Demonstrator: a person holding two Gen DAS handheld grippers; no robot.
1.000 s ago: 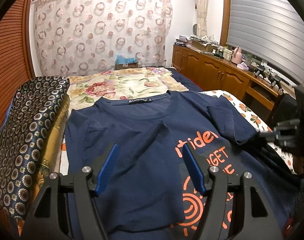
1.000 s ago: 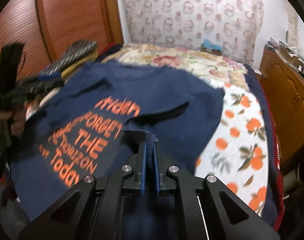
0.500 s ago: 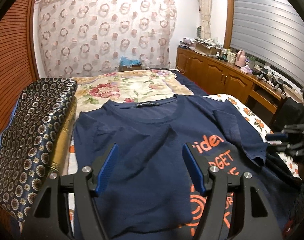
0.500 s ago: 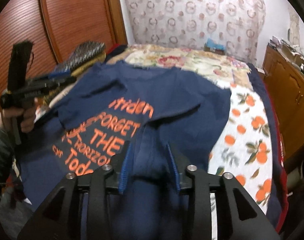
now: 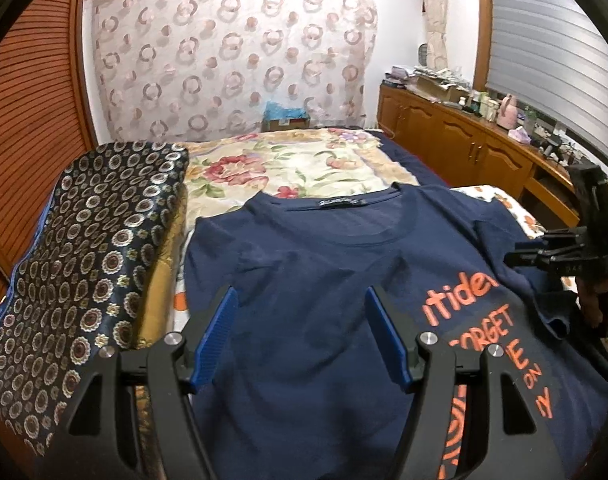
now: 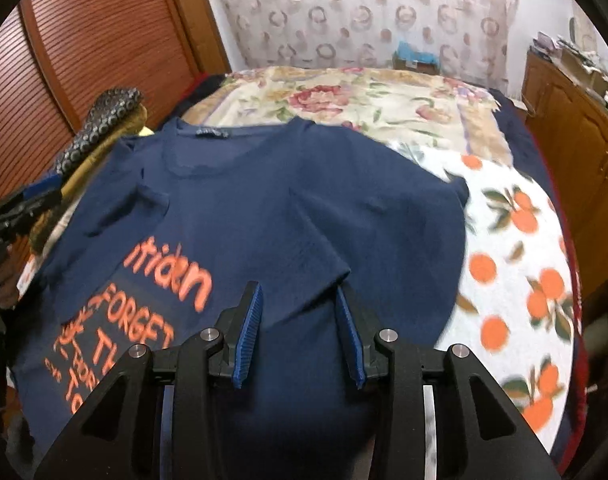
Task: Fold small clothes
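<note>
Nearest the right wrist camera, the right gripper [image 6: 298, 334] hangs over the bed with its blue-padded jaws apart and nothing pinched; navy cloth lies below the gap, not pressed by the pads. The left gripper [image 5: 300, 334] stands wider, its blue pads also clear of any fabric.

Under both lies the task's thing, a navy blue cotton T-shirt with orange lettering [image 5: 316, 280], spread on the bed with its collar toward the far curtain. Both side panels appear folded inward over the print, and a folded edge runs down the middle in the right wrist view.

My judgement on risk: the loose flap near the right gripper could slide back open, since nothing pins it, and a careless pad could drag the layers out of line. The orange-fruit print blanket [image 6: 516, 264] beneath is soft and may wrinkle under the shirt.

Farther off, a dark folded quilt with gold circle pattern [image 5: 88, 248] sits beside the shirt. Beyond, a small cardboard box [image 5: 286, 118] holds something blue that I cannot identify. The wooden cabinet's [image 5: 456, 140] top carries small clutter.
</note>
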